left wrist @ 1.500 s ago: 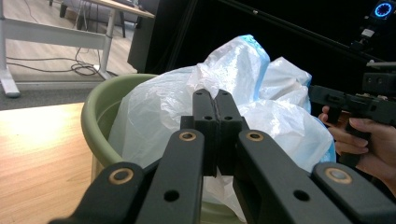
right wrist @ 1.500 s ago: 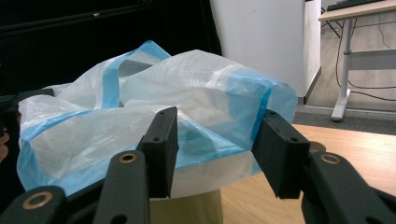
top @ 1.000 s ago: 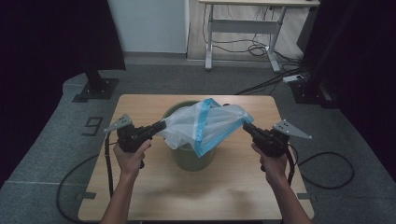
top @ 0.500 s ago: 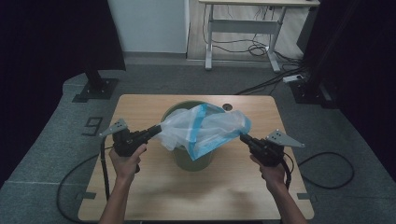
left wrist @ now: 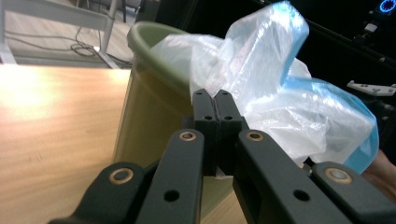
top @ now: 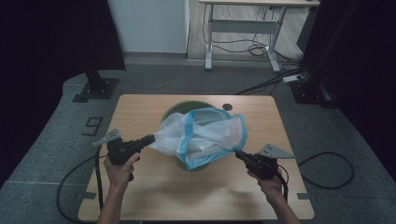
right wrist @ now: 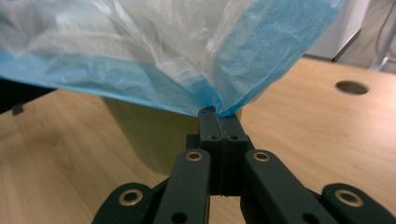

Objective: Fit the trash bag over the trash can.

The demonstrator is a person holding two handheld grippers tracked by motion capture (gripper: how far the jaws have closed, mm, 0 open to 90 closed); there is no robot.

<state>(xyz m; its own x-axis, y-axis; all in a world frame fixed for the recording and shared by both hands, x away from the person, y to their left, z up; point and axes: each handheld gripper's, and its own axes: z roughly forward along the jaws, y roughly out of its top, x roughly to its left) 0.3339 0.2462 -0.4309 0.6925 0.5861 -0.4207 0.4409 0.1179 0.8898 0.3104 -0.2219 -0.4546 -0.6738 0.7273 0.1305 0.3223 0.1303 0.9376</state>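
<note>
A clear plastic bag with a blue rim [top: 201, 137] is stretched over a green bin [top: 180, 111] at the middle of the wooden table [top: 140, 112]. My left gripper [top: 150, 138] is shut on the bag's left edge, level with the bin's rim. My right gripper [top: 237, 155] is shut on the blue rim at the bag's lower right. In the left gripper view the closed jaws pinch clear film [left wrist: 243, 70] in front of the bin [left wrist: 144, 112]. In the right gripper view the closed jaws hold the bag's blue hem [right wrist: 261, 60] above the bin's wall [right wrist: 154, 140].
A round cable hole [top: 227, 107] lies in the table behind the bin. Cables [top: 95, 172] trail from both grippers off the table's sides. A desk frame [top: 243, 32] and floor stands [top: 95, 86] stand beyond the table.
Both grippers have come down and toward me with the bag, which has lowered from above the bin onto its front rim and opened wider.
</note>
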